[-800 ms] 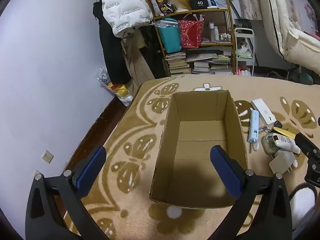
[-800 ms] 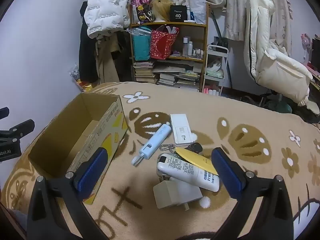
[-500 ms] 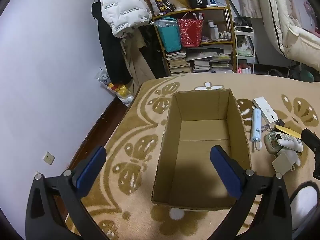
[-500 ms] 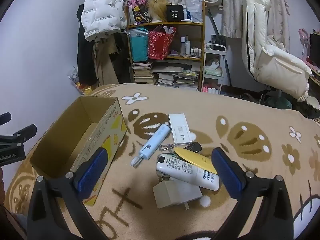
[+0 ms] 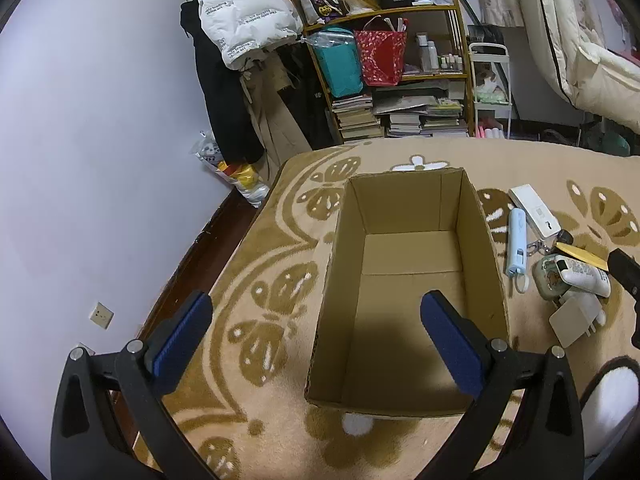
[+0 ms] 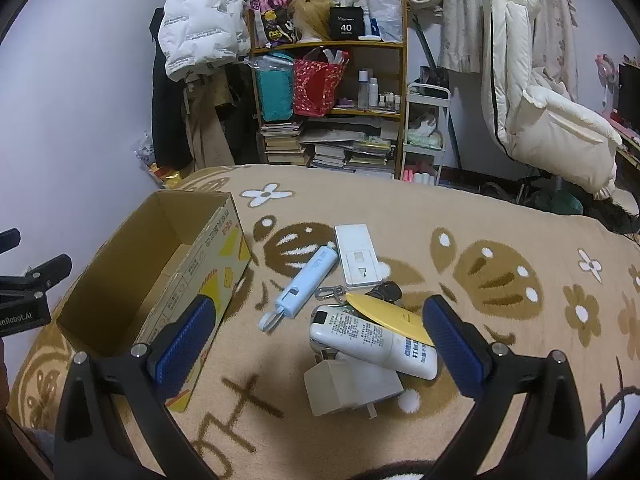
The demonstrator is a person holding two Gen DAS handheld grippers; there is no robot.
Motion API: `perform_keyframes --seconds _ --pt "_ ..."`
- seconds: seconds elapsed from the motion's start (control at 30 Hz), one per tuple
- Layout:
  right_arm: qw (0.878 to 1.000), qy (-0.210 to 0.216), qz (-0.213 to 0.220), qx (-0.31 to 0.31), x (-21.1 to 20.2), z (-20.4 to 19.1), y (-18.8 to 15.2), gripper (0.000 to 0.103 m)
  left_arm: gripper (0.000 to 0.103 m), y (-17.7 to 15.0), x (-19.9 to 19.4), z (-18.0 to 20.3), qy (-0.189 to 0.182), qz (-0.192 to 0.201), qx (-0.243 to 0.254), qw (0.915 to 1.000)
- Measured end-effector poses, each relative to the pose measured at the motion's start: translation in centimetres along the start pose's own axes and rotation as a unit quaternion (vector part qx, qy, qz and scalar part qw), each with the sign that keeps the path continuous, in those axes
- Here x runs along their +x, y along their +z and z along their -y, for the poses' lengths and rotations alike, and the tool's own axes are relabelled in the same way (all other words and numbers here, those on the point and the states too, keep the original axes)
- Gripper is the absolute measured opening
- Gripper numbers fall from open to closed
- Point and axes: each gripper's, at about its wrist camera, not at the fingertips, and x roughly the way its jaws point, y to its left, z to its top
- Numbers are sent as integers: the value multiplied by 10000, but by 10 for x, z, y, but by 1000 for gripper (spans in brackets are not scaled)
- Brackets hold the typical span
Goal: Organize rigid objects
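1. The left gripper (image 5: 316,344) hangs with its blue-padded jaws spread wide and nothing between them, tilted down over the near end of an open cardboard box (image 5: 408,292).
2. The right gripper (image 6: 316,344) also has its jaws wide apart and holds nothing; it points down at a small heap of hard items just right of the box.
3. The box (image 6: 200,264) is plain brown inside, with its bottom flaps showing and nothing in it; its outer long side carries yellow and red print.
4. Nearest the right gripper lies a grey-beige plug adapter (image 6: 352,386), partly under a white remote-like handset (image 6: 376,340) covered in small print.
5. A flat yellow piece (image 6: 388,316) leans across the handset's far edge, with a dark key fob (image 6: 386,291) and a metal clip (image 6: 332,292) just beyond it.
6. A pale blue slim cylinder with a loop strap (image 6: 306,286) lies at a slant between the box and the heap, apart from both.
7. A white rectangular device (image 6: 357,255) lies flat just past the cylinder's far end.
8. In the left view a round greenish container (image 5: 550,280) shows beneath the handset.
9. Everything rests on a tan blanket (image 6: 460,216) with brown and white flower patterns.
10. Behind stand a cluttered wooden shelf (image 6: 332,100) and a white puffer jacket (image 6: 196,28) hanging against the wall.
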Motion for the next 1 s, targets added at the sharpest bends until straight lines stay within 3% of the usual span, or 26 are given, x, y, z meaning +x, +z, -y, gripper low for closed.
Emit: perform_keyframes --seconds 1.0 --pt "10000 -8 -65 -8 2 -2 0 103 103 -2 3 0 98 -72 2 9999"
